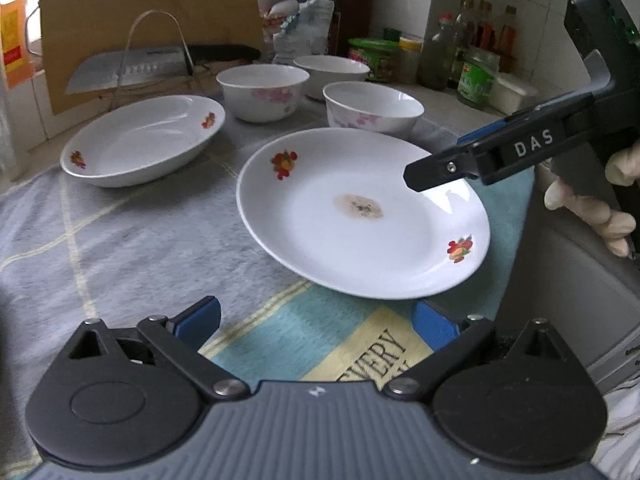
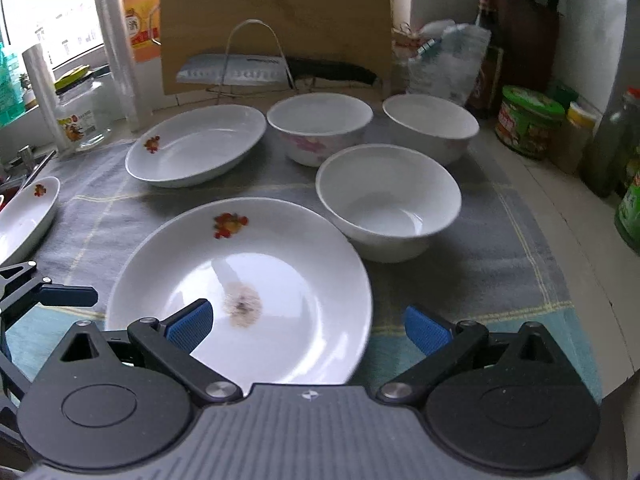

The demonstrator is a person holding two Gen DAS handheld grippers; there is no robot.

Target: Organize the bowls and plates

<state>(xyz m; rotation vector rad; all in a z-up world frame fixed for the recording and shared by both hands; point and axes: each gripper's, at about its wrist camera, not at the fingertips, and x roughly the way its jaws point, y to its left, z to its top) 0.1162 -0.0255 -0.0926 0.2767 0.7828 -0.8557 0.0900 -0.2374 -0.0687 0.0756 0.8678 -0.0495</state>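
With both grippers open, the right gripper should straddle the stained plate's near rim squarely before its fingers close, while the left gripper waits clear.

"DAS" — white letters on right gripper finger arm. "EVERY" — dark print on yellow patch of table cloth.

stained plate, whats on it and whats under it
On the stained plate there is only a brownish smear. Around its edges the patterned cloth shows; what lies directly beneath is hidden.
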